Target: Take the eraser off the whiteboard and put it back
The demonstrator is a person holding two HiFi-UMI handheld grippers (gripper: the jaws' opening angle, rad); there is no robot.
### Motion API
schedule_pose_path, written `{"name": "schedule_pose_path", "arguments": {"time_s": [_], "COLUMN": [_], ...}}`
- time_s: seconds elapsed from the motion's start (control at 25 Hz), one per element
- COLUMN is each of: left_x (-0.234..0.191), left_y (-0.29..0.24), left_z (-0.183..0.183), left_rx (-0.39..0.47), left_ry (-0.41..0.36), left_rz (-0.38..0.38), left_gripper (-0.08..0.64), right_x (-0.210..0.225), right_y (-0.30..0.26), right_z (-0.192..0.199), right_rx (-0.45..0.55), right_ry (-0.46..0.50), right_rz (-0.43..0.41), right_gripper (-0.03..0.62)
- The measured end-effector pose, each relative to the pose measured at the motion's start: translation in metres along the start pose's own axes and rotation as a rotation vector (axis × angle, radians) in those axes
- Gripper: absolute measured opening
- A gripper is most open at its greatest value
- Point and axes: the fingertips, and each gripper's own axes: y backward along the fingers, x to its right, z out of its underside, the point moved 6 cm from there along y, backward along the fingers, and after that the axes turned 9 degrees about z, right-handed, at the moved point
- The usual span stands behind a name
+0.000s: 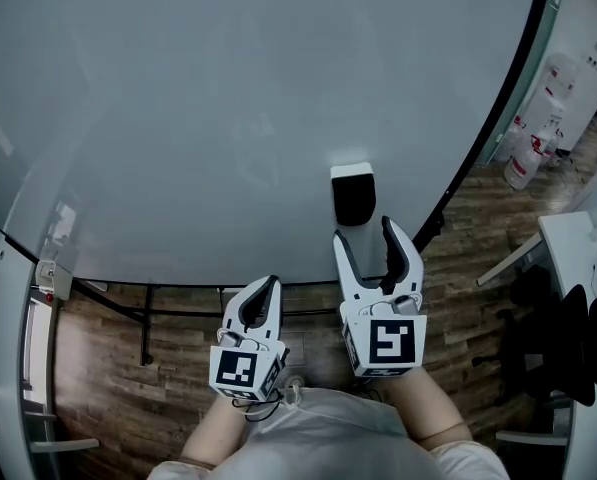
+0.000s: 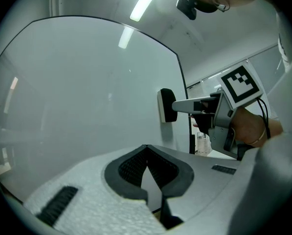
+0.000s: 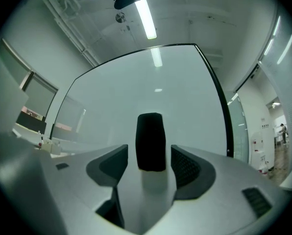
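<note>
A black eraser with a white back [image 1: 353, 196] clings to the whiteboard [image 1: 228, 118] near its right edge. My right gripper [image 1: 366, 236] stands open just short of it. Its two fingertips flank the eraser's near end, and the pads do not press on it. Seen from the right gripper view, the eraser [image 3: 150, 141] stands upright straight ahead between the spread pads of the right gripper [image 3: 150, 166]. From the side, in the left gripper view, a finger of the right gripper [image 2: 185, 105] reaches the eraser [image 2: 166, 105]. My left gripper [image 1: 263, 298] hangs back to the left, shut and empty [image 2: 146, 170].
The board's black frame [image 1: 508, 88] runs down the right side. Beyond it stand white canisters [image 1: 533, 153] on a wooden floor. A white desk with a dark chair [image 1: 568, 268] is at the right. A small white box [image 1: 53, 278] sits at the board's left edge.
</note>
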Motion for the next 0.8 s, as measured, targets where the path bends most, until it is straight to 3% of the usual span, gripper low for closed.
{"name": "schedule_pose_path", "arguments": {"time_s": [0.08, 0.16, 0.2, 0.28, 0.52, 0.8], "left_x": [0.005, 0.011, 0.013, 0.017, 0.03, 0.048], "left_y": [0.001, 0.002, 0.003, 0.006, 0.015, 0.017], "left_z": [-0.002, -0.003, -0.003, -0.006, -0.011, -0.004], "left_rx": [0.004, 0.013, 0.015, 0.019, 0.031, 0.018], "left_ry": [-0.004, -0.015, -0.018, -0.02, -0.017, -0.005], "left_rz": [0.002, 0.012, 0.013, 0.008, -0.008, -0.01], "left_gripper": [0.015, 0.014, 0.015, 0.014, 0.015, 0.015], "right_x": [0.003, 0.007, 0.008, 0.006, 0.001, -0.003], "right_y": [0.011, 0.023, 0.028, 0.037, 0.065, 0.092], "right_z": [0.007, 0.015, 0.02, 0.031, 0.072, 0.09], "right_rx": [-0.001, 0.002, 0.0, -0.012, -0.102, -0.12], "right_ry": [-0.016, -0.015, -0.009, 0.0, -0.036, -0.008], "right_rz": [0.0, 0.024, 0.032, 0.018, -0.049, -0.124], "right_gripper": [0.252, 0.112, 0.077, 0.044, 0.029, 0.026]}}
